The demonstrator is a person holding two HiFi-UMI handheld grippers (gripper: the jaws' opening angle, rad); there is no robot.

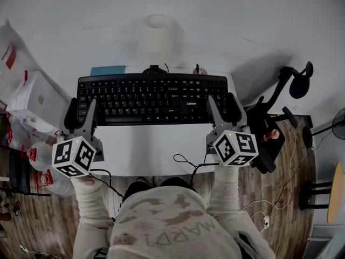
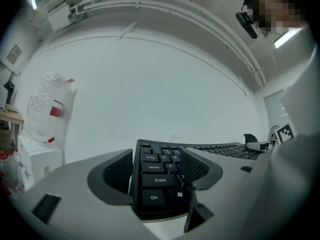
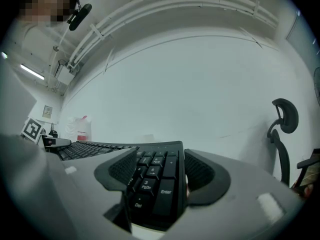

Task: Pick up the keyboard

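Note:
A black full-size keyboard (image 1: 151, 99) lies crosswise over the white desk (image 1: 156, 147), held at both ends. My left gripper (image 1: 81, 112) is shut on its left end. In the left gripper view the Ctrl and Shift keys of the keyboard (image 2: 155, 181) fill the gap of that gripper (image 2: 157, 169). My right gripper (image 1: 223, 108) is shut on the number-pad end. In the right gripper view the Enter and Del keys of the keyboard (image 3: 155, 184) sit between the jaws of that gripper (image 3: 157, 171). Both grippers point level toward the white wall.
A paper roll (image 1: 158, 34) and a teal notebook (image 1: 108, 70) lie behind the keyboard. A white box and plastic bags (image 1: 32, 99) stand at the left. A black office chair (image 1: 275, 123) is at the right, and cables (image 1: 186, 161) hang over the desk's near edge.

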